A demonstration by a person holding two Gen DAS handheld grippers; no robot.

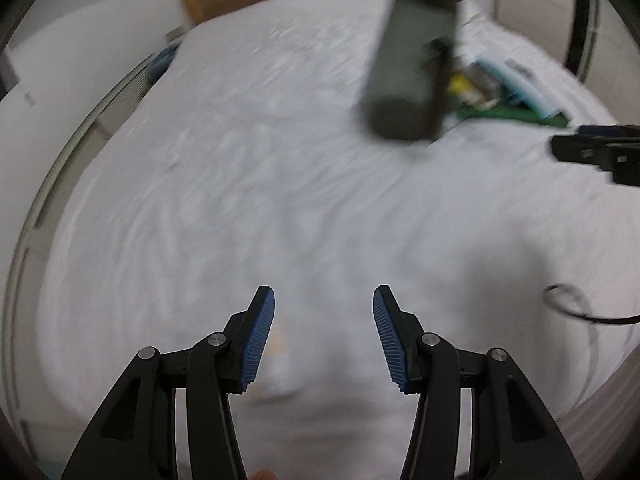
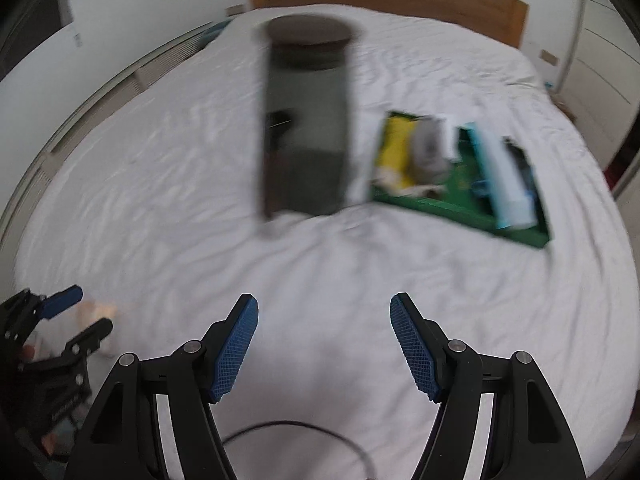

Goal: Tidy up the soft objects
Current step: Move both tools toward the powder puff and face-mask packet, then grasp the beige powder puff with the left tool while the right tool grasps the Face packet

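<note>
White bedding fills both views, a wooden headboard (image 2: pixel 384 0) behind. Both grippers, left (image 1: pixel 324 332) and right (image 2: pixel 324 344), hover with jaws wide, holding nothing. Ahead stands an upright grey bin (image 2: pixel 306 120); the green tray (image 2: pixel 460 204) of soft things lies beside it, nearer the right gripper.

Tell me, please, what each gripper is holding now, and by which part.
Nothing. The left gripper and the right gripper are both open above the white bed sheet.
</note>
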